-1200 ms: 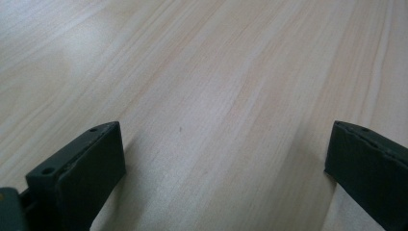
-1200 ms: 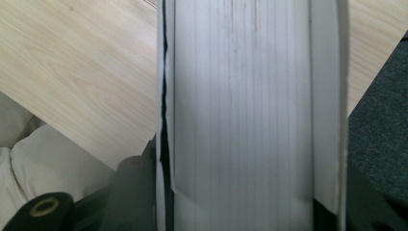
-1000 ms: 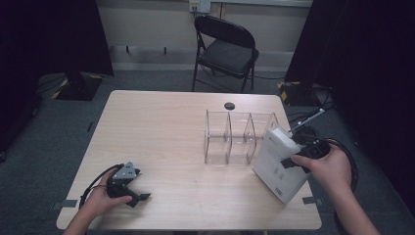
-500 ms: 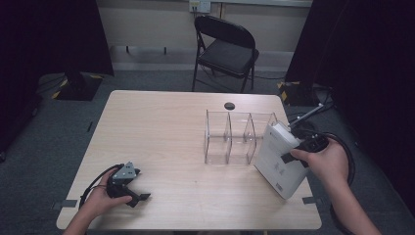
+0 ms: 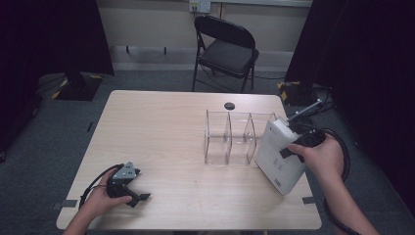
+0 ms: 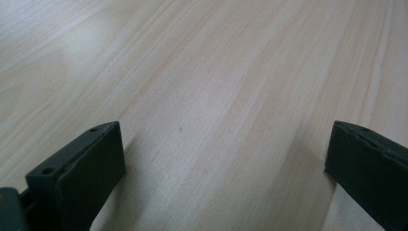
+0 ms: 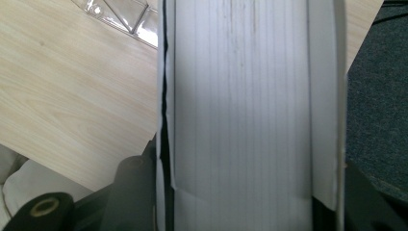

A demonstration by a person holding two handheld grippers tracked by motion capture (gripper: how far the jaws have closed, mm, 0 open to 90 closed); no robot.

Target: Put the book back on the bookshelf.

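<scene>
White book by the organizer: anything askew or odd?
Yes. The white book is tilted, clamped in the right tongs, its low corner near the table's right edge beside the clear organizer. Its compartments look empty. The left tongs are open over bare wood.

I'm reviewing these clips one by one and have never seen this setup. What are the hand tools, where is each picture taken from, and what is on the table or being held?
A person holds a two-jaw gripper in each hand. The high view looks down on a wooden table; the other two cameras ride on the grippers. The left gripper rests near the table's front left, its jaws open over bare wood. The right gripper is clamped on a thick white book, tilted beside a clear three-slot organizer. The right gripper view shows the book's page edges. A folding chair stands behind.
</scene>
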